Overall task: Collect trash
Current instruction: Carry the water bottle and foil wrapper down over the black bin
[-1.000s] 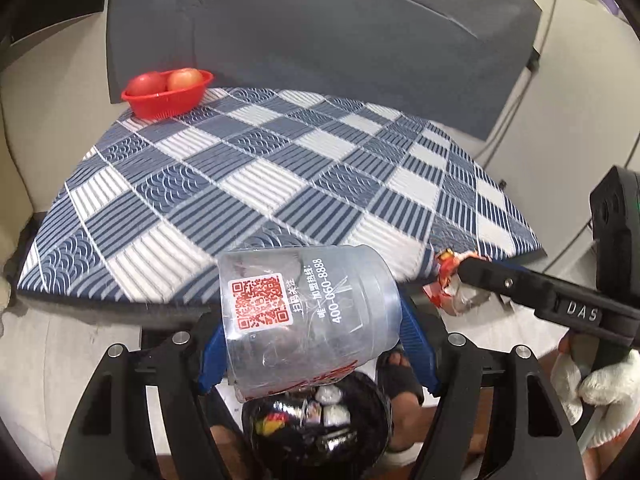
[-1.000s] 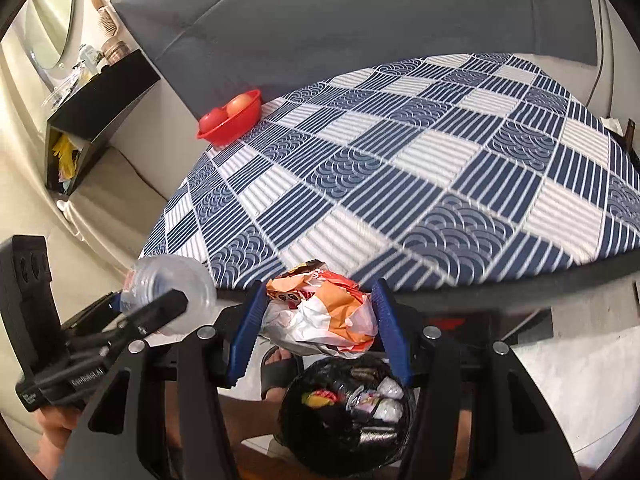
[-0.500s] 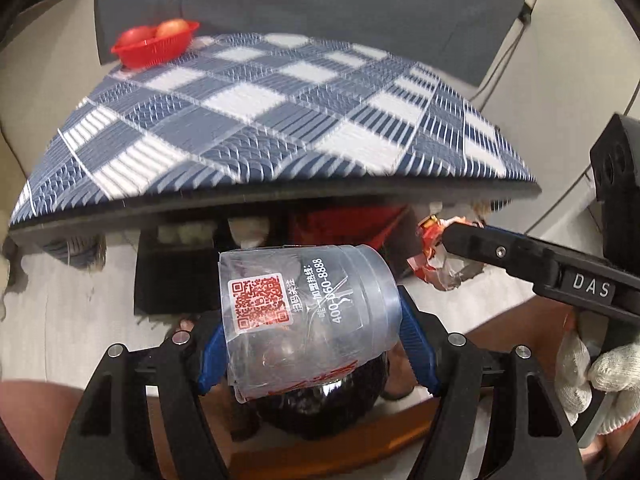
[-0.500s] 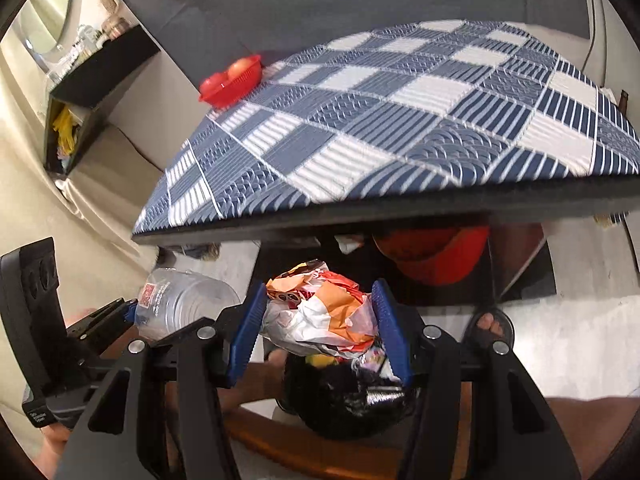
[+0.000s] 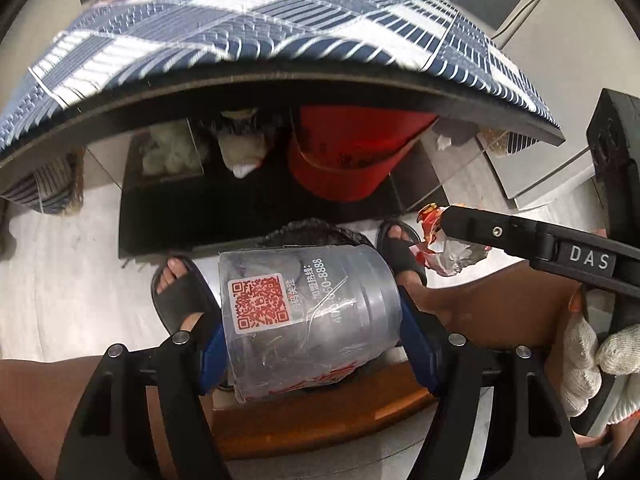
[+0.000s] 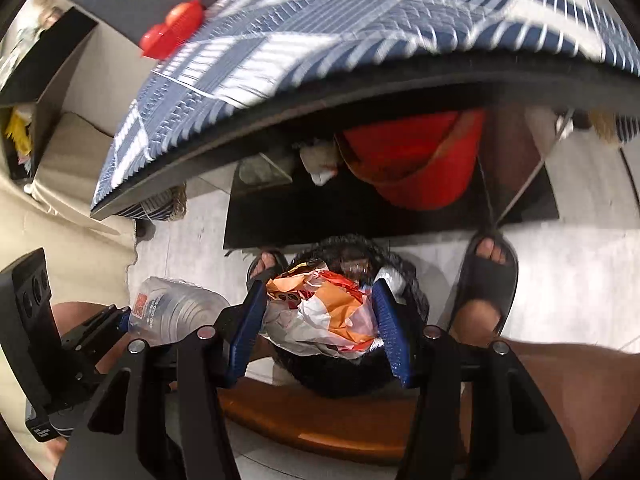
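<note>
Both grippers have dropped from tabletop lvl to below the table edge (image 5: 280, 92), now over the black trash bin (image 6: 352, 376) btwn the person's feet. Left gripper (image 5: 310, 344) clamped on clear plastic cup (image 5: 308, 320), right gripper (image 6: 320, 332) clamped on crumpled wrapper (image 6: 320, 312). Release looks next.

The black-lined bin (image 6: 352, 256) is flanked by two sandalled feet (image 6: 486, 280), overhung by the table edge (image 6: 320, 108), with bare floor (image 6: 568, 280) alongside.

Bin (image 6: 360, 252) between sandalled feet (image 6: 486, 280), bucket (image 5: 352, 156) under table (image 5: 280, 84) behind
</note>
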Motion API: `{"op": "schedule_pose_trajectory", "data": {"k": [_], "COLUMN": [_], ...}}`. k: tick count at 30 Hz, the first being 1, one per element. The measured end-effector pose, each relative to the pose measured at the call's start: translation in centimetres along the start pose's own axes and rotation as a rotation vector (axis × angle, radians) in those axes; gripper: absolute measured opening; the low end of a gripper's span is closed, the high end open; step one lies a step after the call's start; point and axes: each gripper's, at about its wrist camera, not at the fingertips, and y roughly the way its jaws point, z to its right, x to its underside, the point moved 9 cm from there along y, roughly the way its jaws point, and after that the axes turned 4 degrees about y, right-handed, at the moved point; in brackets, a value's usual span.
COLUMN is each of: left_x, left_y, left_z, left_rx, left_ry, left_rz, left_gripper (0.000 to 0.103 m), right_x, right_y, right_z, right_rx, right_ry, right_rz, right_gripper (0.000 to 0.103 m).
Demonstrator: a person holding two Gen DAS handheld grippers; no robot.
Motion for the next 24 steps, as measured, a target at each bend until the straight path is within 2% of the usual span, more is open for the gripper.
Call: {"op": "schedule_pose_trajectory", "data": {"k": [12,24], "left_x": [0.8,1.1], "left_y": [3.2,4.3], "left_z": [-0.6,-0.8], "left_rx": [0.033,0.043], "left_ry": [-0.04,-0.059], "left_rz": [-0.119,-0.156], "left_gripper": [0.07,0.072], "right_x": [0.8,0.9], "right_y": [4.4,5.6], "right_z": [1.1,1.6], "right_rx": [-0.011,-0.013], "right_ry": [0.106,0.146], "right_rz": [-0.166,-0.205], "right_gripper": [0.056,0.057]}}
